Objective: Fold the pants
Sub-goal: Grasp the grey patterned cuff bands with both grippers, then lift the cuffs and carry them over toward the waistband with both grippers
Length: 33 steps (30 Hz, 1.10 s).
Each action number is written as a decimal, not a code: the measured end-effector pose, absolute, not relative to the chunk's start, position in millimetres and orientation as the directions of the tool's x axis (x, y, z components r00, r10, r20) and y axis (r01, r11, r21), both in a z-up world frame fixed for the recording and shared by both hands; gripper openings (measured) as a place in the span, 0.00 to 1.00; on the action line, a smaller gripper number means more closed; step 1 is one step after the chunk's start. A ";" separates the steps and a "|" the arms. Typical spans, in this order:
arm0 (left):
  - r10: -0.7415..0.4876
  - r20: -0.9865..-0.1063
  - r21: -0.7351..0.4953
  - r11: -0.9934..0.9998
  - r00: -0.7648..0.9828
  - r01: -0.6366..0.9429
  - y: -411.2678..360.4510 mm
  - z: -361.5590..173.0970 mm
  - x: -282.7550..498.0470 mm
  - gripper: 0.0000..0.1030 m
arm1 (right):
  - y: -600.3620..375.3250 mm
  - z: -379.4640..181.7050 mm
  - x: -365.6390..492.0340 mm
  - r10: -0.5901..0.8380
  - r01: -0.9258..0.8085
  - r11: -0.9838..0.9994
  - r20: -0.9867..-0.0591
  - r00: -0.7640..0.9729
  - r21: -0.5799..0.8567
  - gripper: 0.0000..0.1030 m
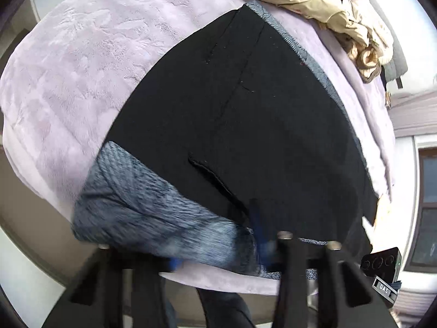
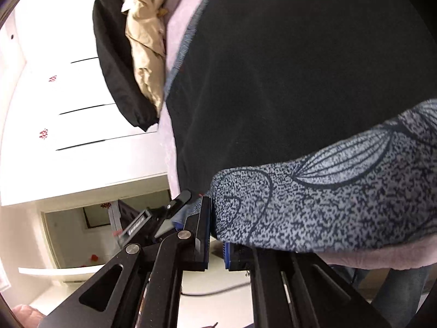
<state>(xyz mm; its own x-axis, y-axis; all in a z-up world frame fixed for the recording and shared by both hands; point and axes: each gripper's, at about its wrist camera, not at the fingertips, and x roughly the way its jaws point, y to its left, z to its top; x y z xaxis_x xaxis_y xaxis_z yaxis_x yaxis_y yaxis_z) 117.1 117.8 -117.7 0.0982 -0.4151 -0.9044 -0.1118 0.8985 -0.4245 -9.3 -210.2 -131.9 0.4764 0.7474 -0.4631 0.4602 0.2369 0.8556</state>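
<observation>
Left wrist: pants (image 1: 245, 125) flat on blanket (image 1: 82, 54); left gripper (image 1: 262, 235) clamps waistband; right gripper (image 2: 217, 235) clamps hem

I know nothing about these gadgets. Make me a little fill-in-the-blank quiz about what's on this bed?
The black pants lie on a fuzzy blanket coloured ____.
Their turned-out inner fabric is patterned ____.
The crumpled garment at the bed's far end is ____.
The right gripper is shut on the pants' ____ edge.

Missing words: lilac; grey; beige; grey
</observation>
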 end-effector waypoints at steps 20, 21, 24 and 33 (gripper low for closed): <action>-0.320 -0.911 -0.332 0.943 0.259 0.000 58.7 -30.0 202.7 0.36 | -286.9 -48.6 87.0 0.680 0.349 0.450 -0.569 0.463 0.822 0.04; -0.315 -0.906 -0.325 0.946 0.284 0.012 50.1 -27.0 219.7 0.36 | -292.2 -49.0 102.2 0.687 0.340 0.453 -0.566 0.456 0.824 0.04; -0.270 -0.904 -0.273 0.961 0.331 0.037 30.2 -36.8 261.4 0.49 | -311.2 -61.1 150.9 0.699 0.332 0.471 -0.575 0.426 0.817 0.04; -0.096 -0.928 -0.121 0.992 0.361 -0.045 8.6 -107.3 348.7 0.80 | -344.2 -156.6 258.0 0.702 0.392 0.508 -0.632 0.329 0.767 0.09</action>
